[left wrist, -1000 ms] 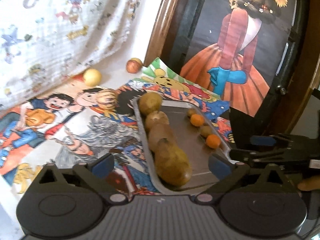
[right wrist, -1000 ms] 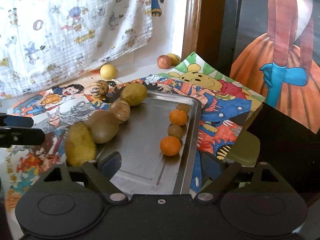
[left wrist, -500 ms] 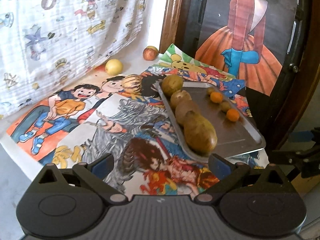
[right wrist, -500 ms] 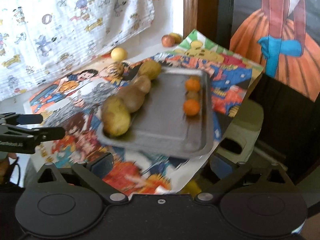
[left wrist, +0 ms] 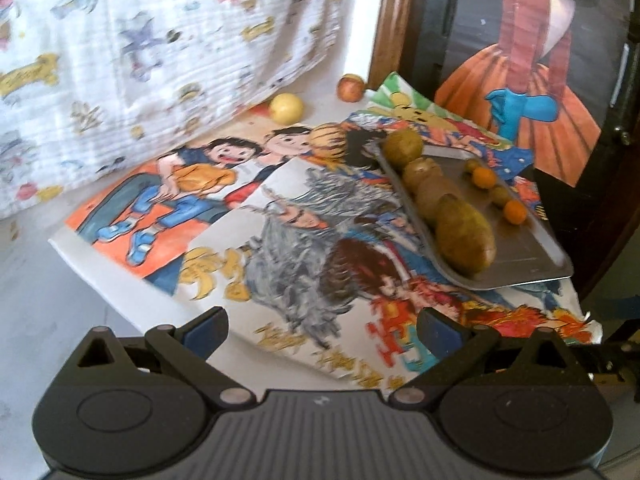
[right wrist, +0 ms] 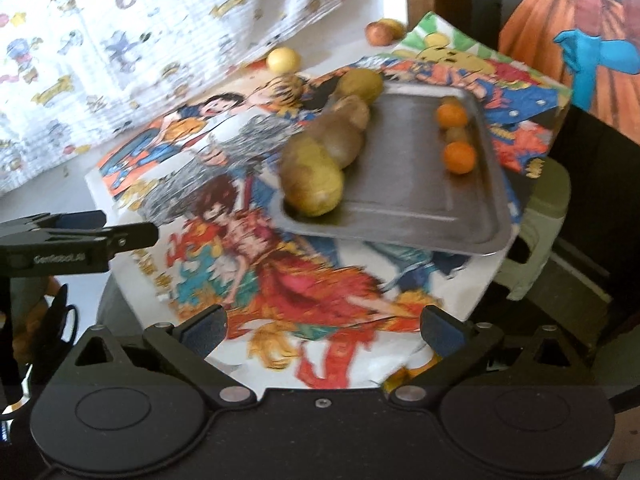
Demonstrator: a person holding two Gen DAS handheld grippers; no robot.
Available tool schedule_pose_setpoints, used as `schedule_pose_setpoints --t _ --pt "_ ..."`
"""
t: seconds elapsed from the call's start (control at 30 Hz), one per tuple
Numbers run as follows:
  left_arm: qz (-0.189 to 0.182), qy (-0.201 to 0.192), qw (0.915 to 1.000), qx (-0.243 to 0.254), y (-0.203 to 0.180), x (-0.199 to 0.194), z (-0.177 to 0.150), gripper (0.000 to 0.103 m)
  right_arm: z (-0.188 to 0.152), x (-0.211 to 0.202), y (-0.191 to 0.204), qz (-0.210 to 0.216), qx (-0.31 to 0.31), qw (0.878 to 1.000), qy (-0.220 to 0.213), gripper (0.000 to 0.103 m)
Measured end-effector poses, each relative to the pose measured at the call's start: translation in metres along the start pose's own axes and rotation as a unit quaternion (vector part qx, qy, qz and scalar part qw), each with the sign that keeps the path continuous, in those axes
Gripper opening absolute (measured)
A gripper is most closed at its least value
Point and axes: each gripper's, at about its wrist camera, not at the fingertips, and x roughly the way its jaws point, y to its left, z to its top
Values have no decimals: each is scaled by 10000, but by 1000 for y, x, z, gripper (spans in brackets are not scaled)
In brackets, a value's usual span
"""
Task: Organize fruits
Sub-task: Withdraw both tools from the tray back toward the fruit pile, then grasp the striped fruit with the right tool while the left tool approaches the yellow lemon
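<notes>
A steel tray lies on the right part of a cartoon mat. Along its left rim runs a row of brown-green fruits; two small oranges and small green fruits sit by its right rim. Off the tray, at the back, lie a striped round fruit, a yellow fruit and a red apple. My left gripper is open and holds nothing, well short of the tray. My right gripper is open too, over the mat's front edge, with the tray ahead.
A printed white cloth hangs at the back left. A wooden frame and a painting of a figure in an orange dress stand behind the tray. A green stool sits below the table's right edge. The left gripper shows side-on at left.
Both grippers have drawn back from the tray, so it looks smaller and more of the mat's front shows. The fruits on the tray have not moved.
</notes>
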Motion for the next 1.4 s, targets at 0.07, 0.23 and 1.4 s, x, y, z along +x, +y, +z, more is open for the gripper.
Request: schedule_pose_setpoints --t 0.07,0.23,1.4 --pt "80 49 10000 -26 5 0 -1 102 0 3 7 71 -60 9999 62 102" --pt "237 105 9996 -85 14 0 -5 102 3 9 23 230 -179 9994 164 102" --pt "924 -1009 9906 -32 78 24 84 102 128 36 36 601 -1491 9831 -872 102"
